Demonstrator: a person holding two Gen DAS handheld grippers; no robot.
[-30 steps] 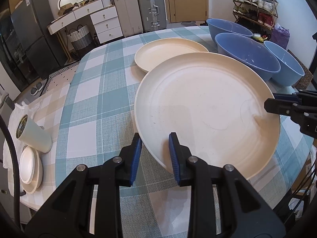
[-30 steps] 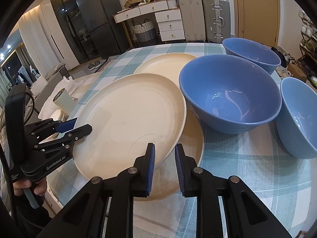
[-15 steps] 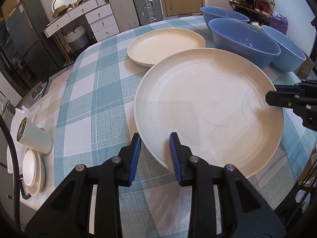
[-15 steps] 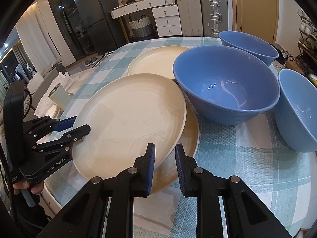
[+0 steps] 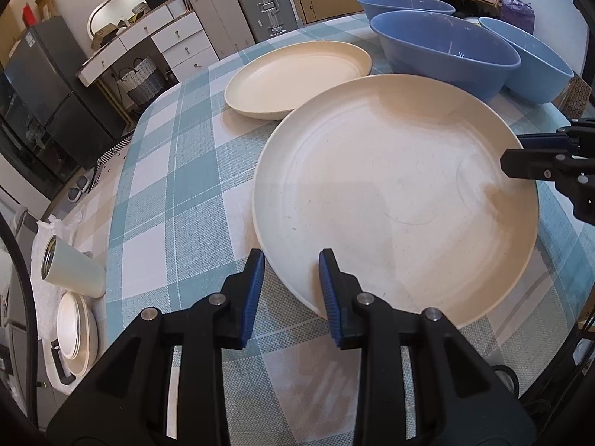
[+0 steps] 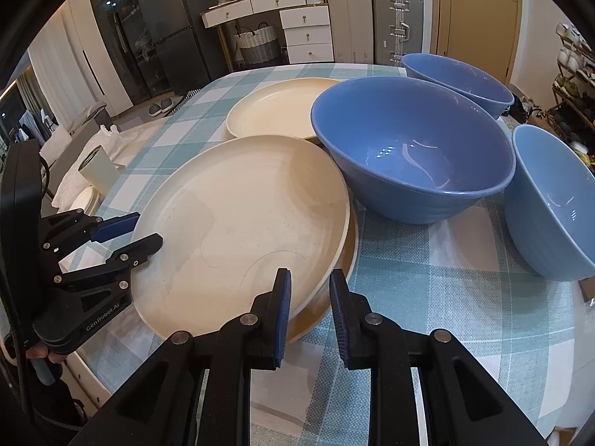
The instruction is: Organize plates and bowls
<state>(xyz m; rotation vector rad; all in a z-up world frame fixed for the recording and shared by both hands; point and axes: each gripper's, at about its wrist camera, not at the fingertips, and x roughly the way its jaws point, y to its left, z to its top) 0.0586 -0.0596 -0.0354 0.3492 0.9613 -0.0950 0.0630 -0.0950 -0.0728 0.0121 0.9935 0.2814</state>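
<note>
A large cream plate [image 5: 394, 193] is held at opposite rims by both grippers, low over another cream plate [image 6: 334, 282] whose rim shows beneath it. My left gripper [image 5: 292, 286] straddles the near rim, jaws a little apart; it also shows in the right wrist view [image 6: 130, 234]. My right gripper [image 6: 308, 308] straddles the opposite rim; it also shows in the left wrist view [image 5: 520, 152]. A third cream plate [image 5: 297, 78] lies farther back. Three blue bowls stand at the right: a big one [image 6: 412, 148], one behind it [image 6: 457, 78] and a lighter one [image 6: 550, 200].
A checked tablecloth [image 5: 178, 171] covers the round table. Off its left edge are a pale cup [image 5: 70, 271] lying on its side and a stack of small white plates [image 5: 74, 330]. Drawers, suitcases and a fridge stand behind.
The held plate has come down and settled closer over the plate beneath it. Both grippers have moved with it, and their jaws look slightly wider on the rim.
</note>
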